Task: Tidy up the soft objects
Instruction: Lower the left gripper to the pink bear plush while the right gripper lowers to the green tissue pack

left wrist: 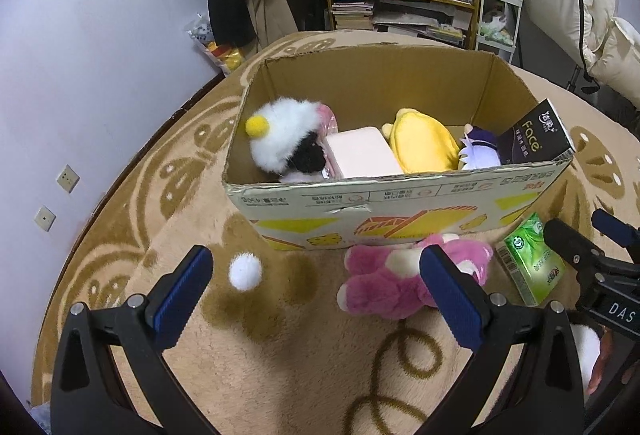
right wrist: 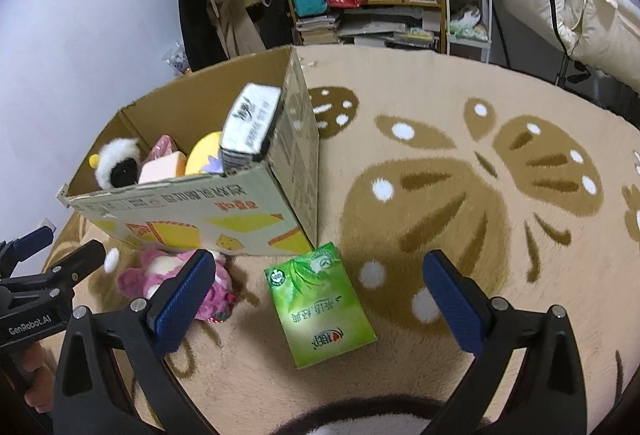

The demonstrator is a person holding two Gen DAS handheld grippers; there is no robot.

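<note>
The left gripper (left wrist: 316, 283) gapes wide, pink plush (left wrist: 384, 283) at lower centre behind its right finger. The right gripper (right wrist: 320, 287) gapes too, green tissue pack (right wrist: 320, 305) between its fingers, below the cardboard box (right wrist: 192, 211).

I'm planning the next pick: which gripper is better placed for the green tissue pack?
Right: the right gripper is open, the green tissue pack lying between its fingers; the left gripper faces the pink plush.

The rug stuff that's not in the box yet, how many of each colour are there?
Pink: 1, the pink plush toy
Green: 1, the green tissue pack
White: 1, the white pompom
Total: 3 on the rug outside the cardboard box.
</note>
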